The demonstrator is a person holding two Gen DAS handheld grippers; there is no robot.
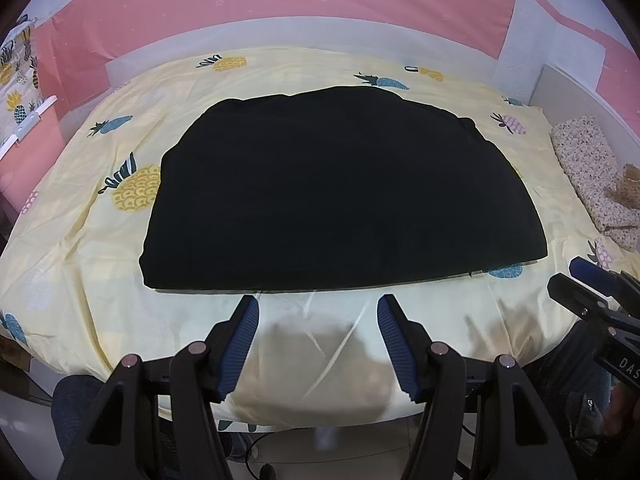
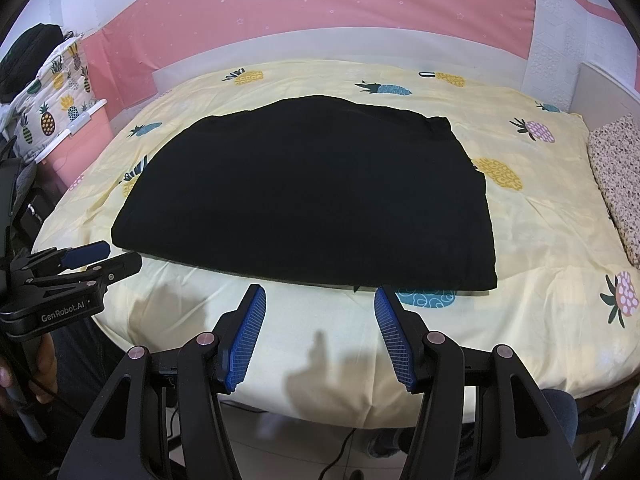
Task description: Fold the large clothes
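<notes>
Left wrist view: ahead of the left gripper (image 1: pixel 318 304), the bed with its pineapple-print sheet (image 1: pixel 400 68) gives a broad flat surface for folding. The black garment (image 1: pixel 336 184) lies spread on it just beyond the fingertips, near hem parallel to the bed edge, probably laid out so both lower corners can be reached. A floral pillow (image 1: pixel 592 176) sits far right, out of the way. Both tools hover apart from the cloth, jaws parted and empty; the right gripper (image 2: pixel 320 300) faces the hem's right part, suggesting a paired grab.
</notes>
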